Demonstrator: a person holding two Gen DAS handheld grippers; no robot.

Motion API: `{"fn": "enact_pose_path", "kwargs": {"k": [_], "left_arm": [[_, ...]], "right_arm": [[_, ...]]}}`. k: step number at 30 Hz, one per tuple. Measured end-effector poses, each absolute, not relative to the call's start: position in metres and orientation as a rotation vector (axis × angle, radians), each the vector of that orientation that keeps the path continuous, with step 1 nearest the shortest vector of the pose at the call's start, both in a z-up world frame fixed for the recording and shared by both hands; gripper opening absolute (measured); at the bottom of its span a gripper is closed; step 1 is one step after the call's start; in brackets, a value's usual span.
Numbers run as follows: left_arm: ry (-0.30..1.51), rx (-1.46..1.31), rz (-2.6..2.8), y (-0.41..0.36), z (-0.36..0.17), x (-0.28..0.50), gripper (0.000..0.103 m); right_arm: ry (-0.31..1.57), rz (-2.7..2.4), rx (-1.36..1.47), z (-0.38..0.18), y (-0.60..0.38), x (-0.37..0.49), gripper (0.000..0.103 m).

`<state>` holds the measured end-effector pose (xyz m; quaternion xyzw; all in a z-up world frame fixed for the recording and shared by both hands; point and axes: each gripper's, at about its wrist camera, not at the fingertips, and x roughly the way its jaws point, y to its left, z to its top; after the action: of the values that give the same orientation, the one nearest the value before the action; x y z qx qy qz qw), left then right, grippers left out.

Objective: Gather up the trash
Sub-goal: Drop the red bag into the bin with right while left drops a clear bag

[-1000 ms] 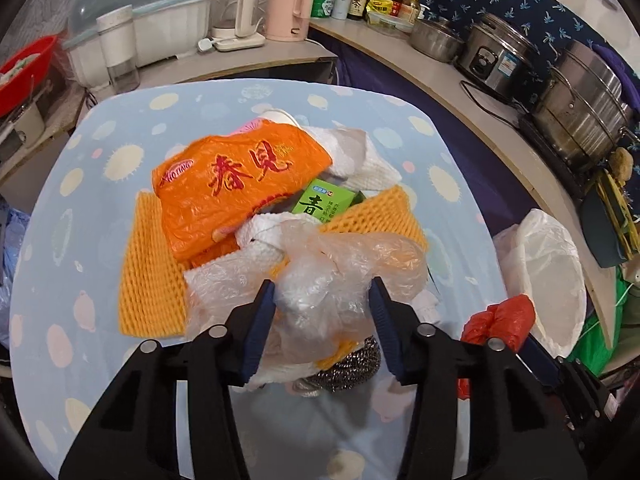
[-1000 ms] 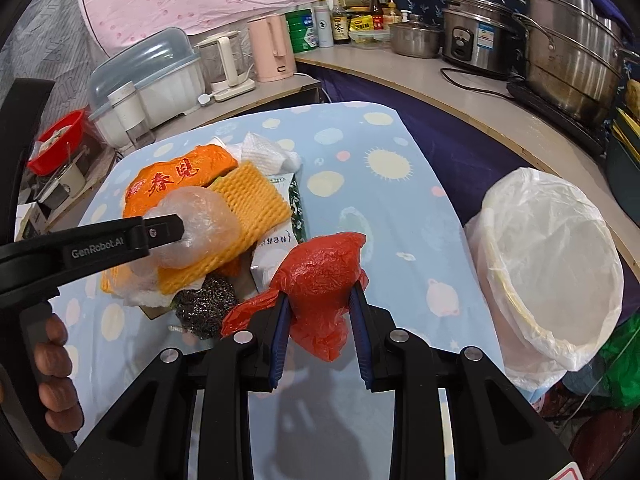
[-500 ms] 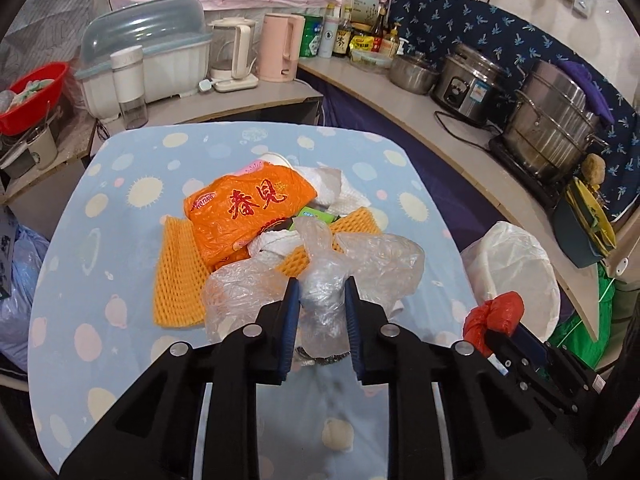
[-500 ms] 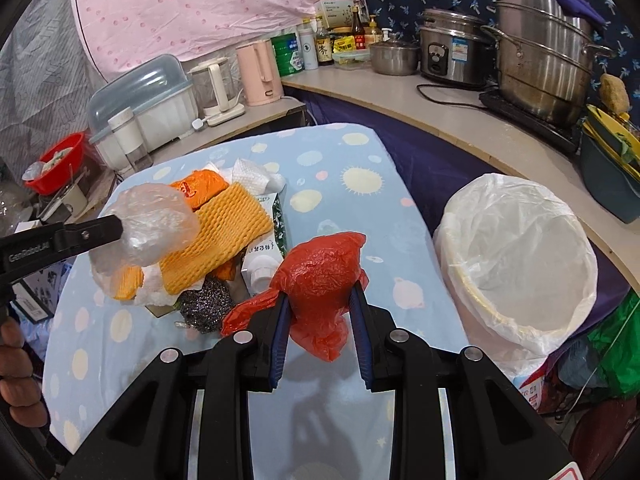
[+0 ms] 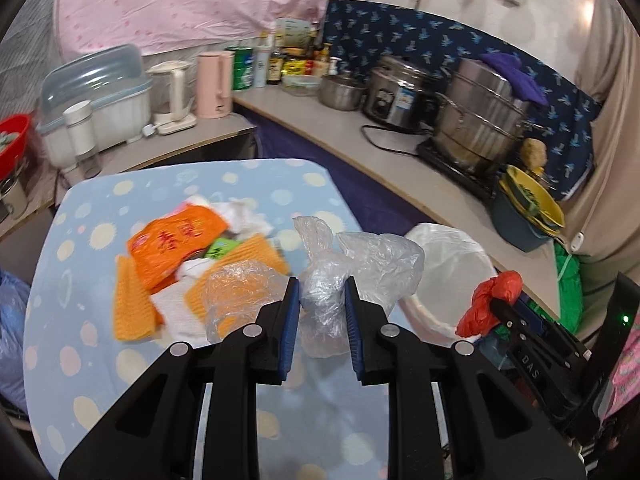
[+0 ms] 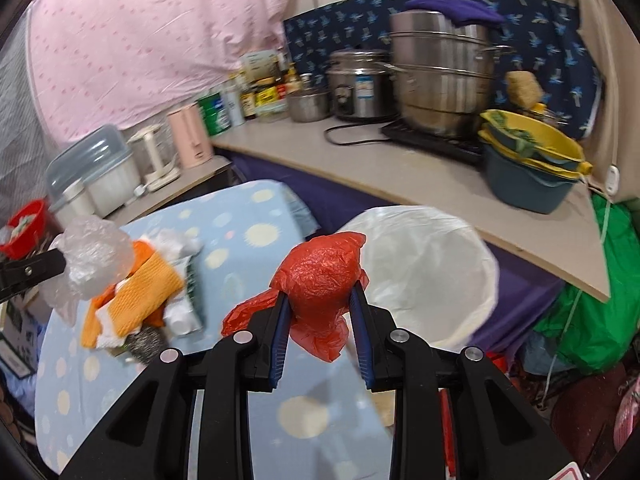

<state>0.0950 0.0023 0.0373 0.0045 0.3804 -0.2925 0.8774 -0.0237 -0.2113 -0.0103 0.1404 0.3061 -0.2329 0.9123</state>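
Left gripper (image 5: 322, 306) was clamped on a clear plastic bag (image 5: 360, 268), lifted above the table's (image 5: 160, 380) right edge. Right gripper (image 6: 320, 316) pinched a red bag (image 6: 320, 276) beside the lined bin (image 6: 432, 276). Trash pile (image 5: 180, 252) sat mid-table.

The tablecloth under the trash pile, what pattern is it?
Light blue tablecloth with pale yellow and white dots and sun shapes, clearest in the left wrist view.

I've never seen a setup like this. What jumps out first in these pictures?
Two black grippers each hold a crumpled bag in the air: the right gripper pinches a red plastic bag, the left gripper a clear plastic bag. Behind the red one gapes a white-lined trash bin.
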Motion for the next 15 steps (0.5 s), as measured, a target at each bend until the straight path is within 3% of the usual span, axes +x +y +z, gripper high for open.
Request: {"fn": "enact_pose_path", "kwargs": {"k": [15], "left_arm": [[0.772, 0.152, -0.816, -0.147, 0.034, 0.081, 0.022]], "right_arm": [[0.611, -0.639, 0.334, -0.015, -0.314, -0.03, 0.028]]}}
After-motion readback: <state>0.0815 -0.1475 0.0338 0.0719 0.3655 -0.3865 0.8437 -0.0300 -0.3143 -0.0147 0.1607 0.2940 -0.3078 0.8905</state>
